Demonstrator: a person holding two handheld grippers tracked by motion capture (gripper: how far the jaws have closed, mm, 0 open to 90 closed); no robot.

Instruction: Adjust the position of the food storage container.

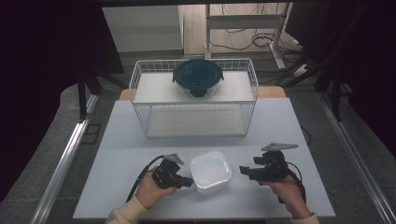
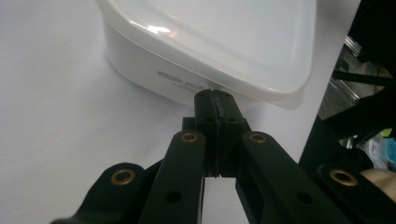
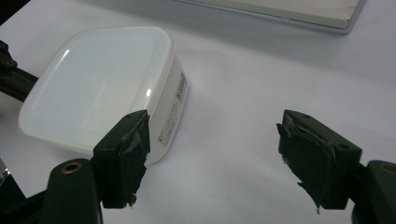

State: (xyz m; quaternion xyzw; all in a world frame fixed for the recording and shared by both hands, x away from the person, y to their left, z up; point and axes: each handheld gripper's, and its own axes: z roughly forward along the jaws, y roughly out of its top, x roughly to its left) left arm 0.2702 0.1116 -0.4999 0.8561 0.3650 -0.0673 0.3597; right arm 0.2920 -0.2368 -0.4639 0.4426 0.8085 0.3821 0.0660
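One white lidded box (image 1: 211, 171), one round dark-lidded bowl (image 1: 198, 77) on wire rack (image 1: 140, 74) — left gripper (image 1: 189, 181) jaws together, tips against box; right gripper (image 1: 242, 170) jaws wide apart, empty.

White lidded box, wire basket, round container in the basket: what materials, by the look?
White box: likely plastic, translucent milky lid with soft glossy highlights, opaque white walls, printed label on its side. Wire basket: thin wire grid, probably white-coated metal. Round container: dark teal lid with clip tabs, likely plastic; the bowl below looks clear, glass or plastic, hard to tell.
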